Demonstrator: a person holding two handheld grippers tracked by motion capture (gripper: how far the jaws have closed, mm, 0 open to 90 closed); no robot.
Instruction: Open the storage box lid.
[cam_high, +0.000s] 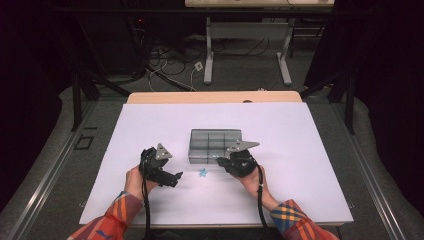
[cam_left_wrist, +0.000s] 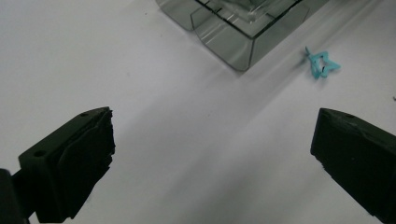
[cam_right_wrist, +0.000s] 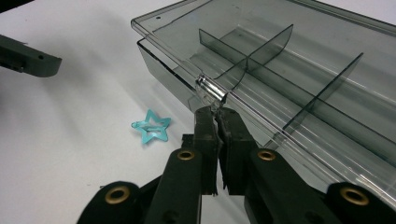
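Box latch pinched, star clip loose beside it

Our right gripper (cam_right_wrist: 217, 116) clamps the box (cam_high: 215, 145) latch (cam_right_wrist: 211, 88); our left gripper (cam_left_wrist: 212, 154) gapes mid-worktop, star clip (cam_left_wrist: 321, 64) between them.

Your left gripper (cam_high: 170, 177) has its jaws wide open. Your right gripper (cam_right_wrist: 217, 122) has its jaws squeezed together, tips pointing forward.

A lab-like recording space: dark curtains (cam_high: 385, 75), loose floor cables (cam_high: 165, 67), white-covered table (cam_high: 150, 125).
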